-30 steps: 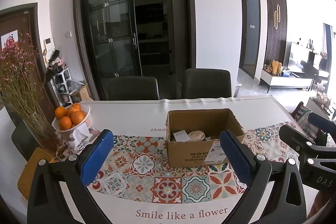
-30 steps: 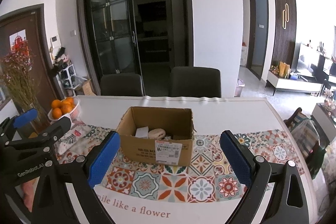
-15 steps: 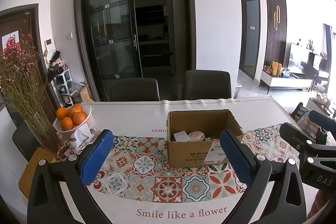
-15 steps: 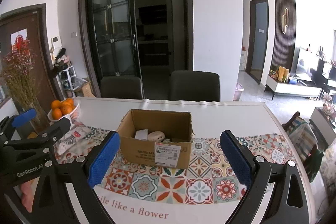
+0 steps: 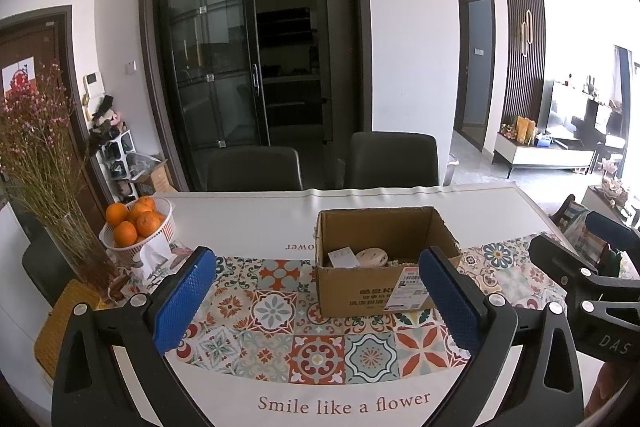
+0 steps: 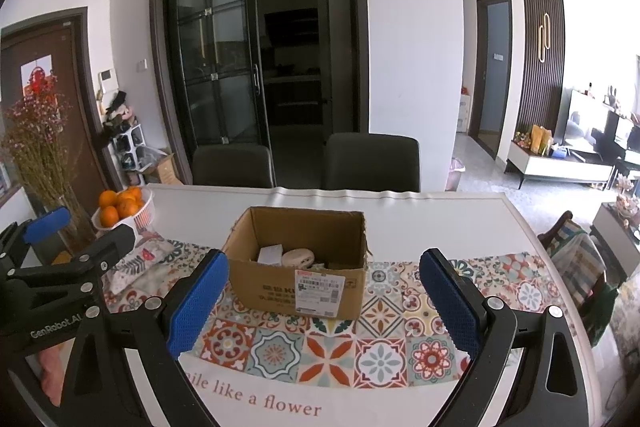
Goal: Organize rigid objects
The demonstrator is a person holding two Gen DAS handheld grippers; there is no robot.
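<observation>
Sitting ahead of both hand-held grippers [image 5: 318, 303] [image 6: 320, 301]: cardboard box [image 6: 298, 275].

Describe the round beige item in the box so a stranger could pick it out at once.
Start at the open cardboard box on the tiled-pattern table runner, mid-table. Look inside, near its front wall. The round beige item lies there, touching or nearly touching a small white box on its left; it is rounded and tan, while its neighbour is white and square-edged.

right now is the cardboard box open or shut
Open: the cardboard box has no closed top, and a white packet and round beige item show inside.
</observation>
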